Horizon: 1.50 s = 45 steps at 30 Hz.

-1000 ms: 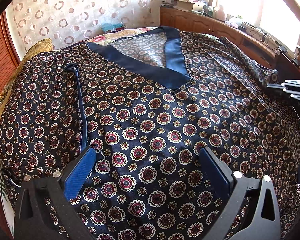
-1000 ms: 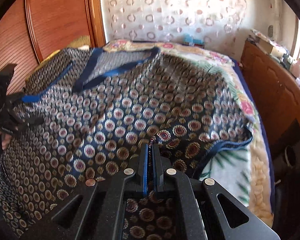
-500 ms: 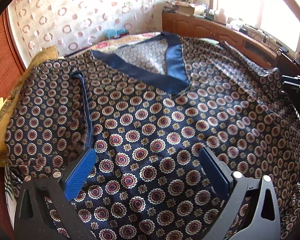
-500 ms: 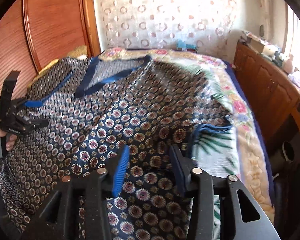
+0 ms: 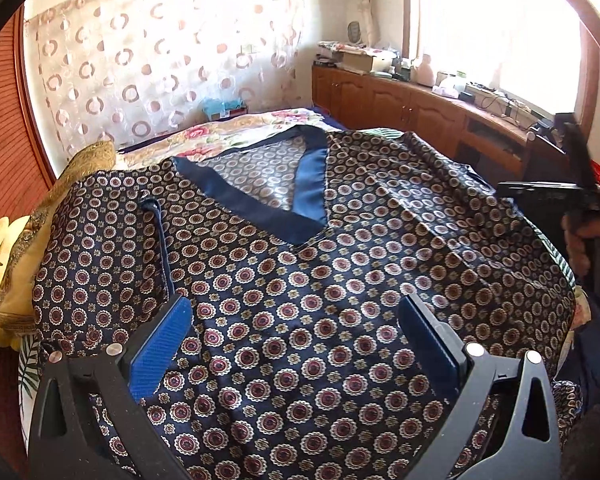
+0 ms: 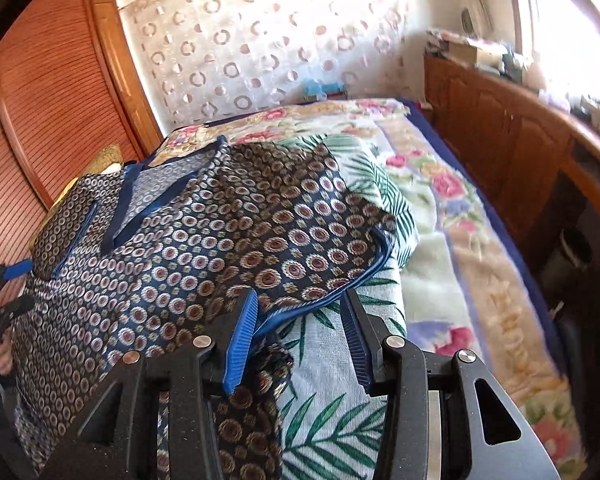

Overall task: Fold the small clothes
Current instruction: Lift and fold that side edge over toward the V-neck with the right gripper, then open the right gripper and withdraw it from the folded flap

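My left gripper hovers low over the patterned shirt, its jaws spread wide with nothing between them but the cloth lying below. The shirt is dark navy silk-like fabric covered in small round medallions, spread front-up across the bed, with its blue V-neck band pointing toward me and the neckline opening toward the head of the bed. A blue-edged pocket sits on the chest to the left of the neck band, just beyond my left blue pad.

My right gripper is at the shirt's right side, jaws spread and holding nothing. The blue-piped sleeve hem lies just ahead of the jaws, draped over a leaf-print blanket that is bunched under that side of the shirt. A strip of the same patterned cloth runs down under my left pad toward the camera. Beyond the blanket the floral bedspread reaches to the far edge of the bed, alongside a wooden cabinet under the window.

From the left view I see my right gripper at the right edge of the shirt, gripped in my hand. From the right view the left gripper shows at the shirt's left edge. A yellow-gold pillow lies at the bed's left side, touching the shirt's shoulder.
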{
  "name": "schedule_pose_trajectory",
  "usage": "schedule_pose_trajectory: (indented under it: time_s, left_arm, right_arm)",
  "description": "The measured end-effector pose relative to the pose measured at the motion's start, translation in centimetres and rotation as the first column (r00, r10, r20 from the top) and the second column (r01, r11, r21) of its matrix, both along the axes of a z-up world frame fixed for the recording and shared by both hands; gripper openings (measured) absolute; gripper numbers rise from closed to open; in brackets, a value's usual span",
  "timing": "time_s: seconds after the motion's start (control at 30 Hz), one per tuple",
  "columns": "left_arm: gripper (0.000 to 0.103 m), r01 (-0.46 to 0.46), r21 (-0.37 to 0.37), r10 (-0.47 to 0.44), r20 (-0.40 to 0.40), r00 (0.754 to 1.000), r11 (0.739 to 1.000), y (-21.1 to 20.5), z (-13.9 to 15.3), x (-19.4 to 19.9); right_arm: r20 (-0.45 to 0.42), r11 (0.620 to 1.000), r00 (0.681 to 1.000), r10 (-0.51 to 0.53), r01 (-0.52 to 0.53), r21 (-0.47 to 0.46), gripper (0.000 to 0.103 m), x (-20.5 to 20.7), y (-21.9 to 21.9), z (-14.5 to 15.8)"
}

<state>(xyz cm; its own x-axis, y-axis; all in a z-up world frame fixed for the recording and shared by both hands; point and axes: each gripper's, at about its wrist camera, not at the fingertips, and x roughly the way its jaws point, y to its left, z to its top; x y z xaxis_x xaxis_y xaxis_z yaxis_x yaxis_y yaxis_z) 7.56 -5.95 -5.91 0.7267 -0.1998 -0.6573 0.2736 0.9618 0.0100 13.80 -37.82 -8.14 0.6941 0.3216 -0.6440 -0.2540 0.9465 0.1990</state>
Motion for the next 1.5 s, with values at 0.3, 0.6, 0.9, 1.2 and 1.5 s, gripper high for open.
schedule_pose_trajectory:
  time_s: [0.3,0.6,0.9,1.2,1.5]
  left_arm:
    - [0.103,0.009,0.001,-0.009,-0.011,1.0,1.0,-0.4,-0.4,-0.3]
    - [0.103,0.001,0.006,-0.001,-0.003,1.0,1.0,-0.3,-0.3,-0.5]
    - [0.103,-0.024,0.002,0.024,0.006,1.0,1.0,0.2,-0.2,-0.7]
    - [0.103,-0.054,-0.012,0.055,0.025,0.998,0.998,1.3,0.2,-1.0]
    - [0.103,-0.074,-0.026,0.075,0.028,0.997,0.997,2.4,0.1,-1.3]
  right_arm:
    - [-0.085,0.998,0.996,-0.029,0.033,0.047,0.045,2.9,0.3,-1.6]
    - [-0.02,0.975,1.0,0.001,-0.005,-0.221,0.003,2.9,3.4,-1.0]
    - [0.096,0.983,0.994,0.044,-0.026,-0.182,0.001,2.5,5.4,2.5]
    - [0.164,0.959,0.963,0.212,-0.174,-0.223,0.001,-0.3,11.8,5.1]
    - [0.151,0.963,0.962,0.226,-0.197,-0.185,0.01,0.6,10.9,4.4]
